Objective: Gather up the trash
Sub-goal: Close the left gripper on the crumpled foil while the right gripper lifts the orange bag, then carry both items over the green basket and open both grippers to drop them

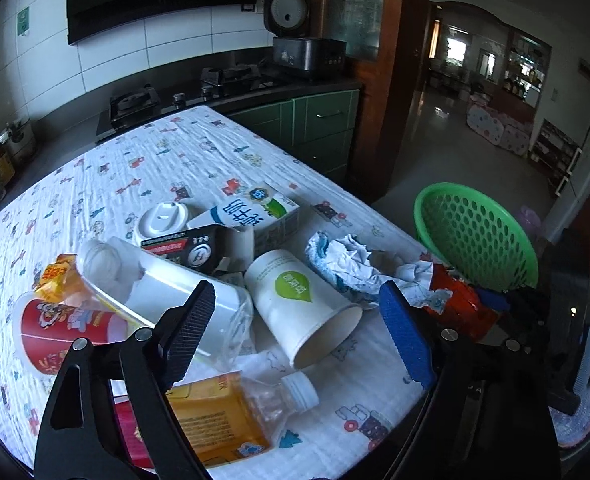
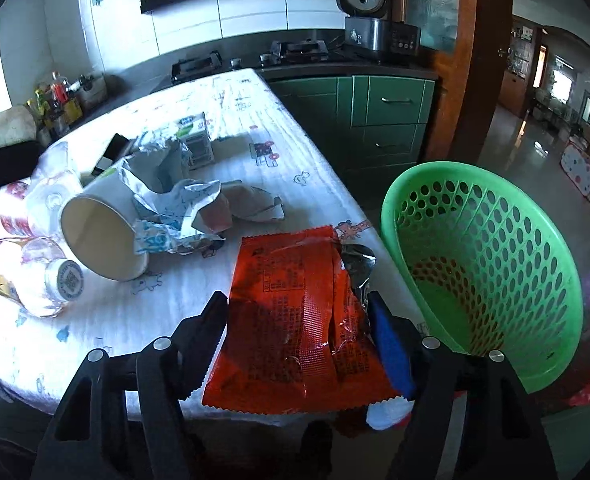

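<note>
Trash lies piled on the patterned tablecloth (image 1: 199, 152). In the left wrist view my left gripper (image 1: 297, 326) is open above a tipped white paper cup (image 1: 295, 300) with a green logo; its pads do not touch the cup. Around the cup lie a clear plastic cup (image 1: 167, 292), a red printed cup (image 1: 63, 328), a milk carton (image 1: 255, 208), crumpled paper (image 1: 359, 268) and an orange-labelled bottle (image 1: 231, 404). In the right wrist view my right gripper (image 2: 297, 332) is shut on a red snack wrapper (image 2: 295, 320) at the table's near edge. A green perforated basket (image 2: 483, 264) stands just right of it.
The table edge drops off to the right beside the basket (image 1: 475, 232). Behind the table run a stove (image 1: 183, 96), a dark counter with a rice cooker (image 1: 291, 28) and green cabinets (image 2: 383, 120). Bottles (image 2: 55, 96) stand at the far left of the counter. A doorway opens to the right.
</note>
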